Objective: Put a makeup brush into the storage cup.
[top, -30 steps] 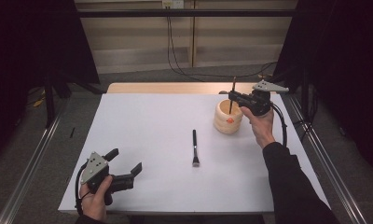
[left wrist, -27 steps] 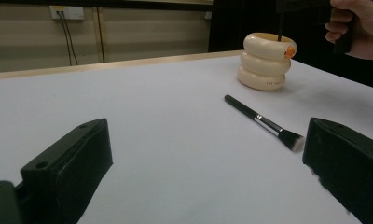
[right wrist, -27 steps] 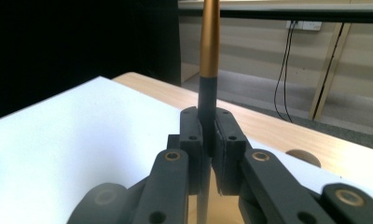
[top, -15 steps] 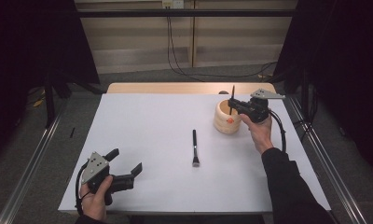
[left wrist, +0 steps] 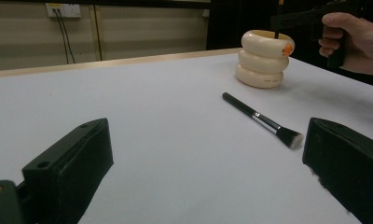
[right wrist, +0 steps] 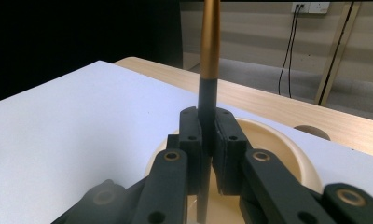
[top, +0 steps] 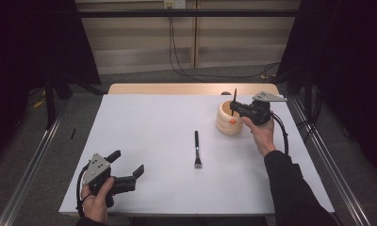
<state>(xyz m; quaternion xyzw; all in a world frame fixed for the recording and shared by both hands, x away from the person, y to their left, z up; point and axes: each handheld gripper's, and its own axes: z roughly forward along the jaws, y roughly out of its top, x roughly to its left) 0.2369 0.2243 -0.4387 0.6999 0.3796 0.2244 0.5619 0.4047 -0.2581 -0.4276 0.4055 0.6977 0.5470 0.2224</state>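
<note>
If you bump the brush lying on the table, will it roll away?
Probably a little. The brush lying flat on the white table has a thin round handle, so it could roll. Its wider, flattish bristle end would likely stop it soon. It looks slim and stiff, so it should feel light and not bend.

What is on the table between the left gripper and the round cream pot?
A black makeup brush lies flat between the left gripper and the cream pot, seen in the high view.
</note>
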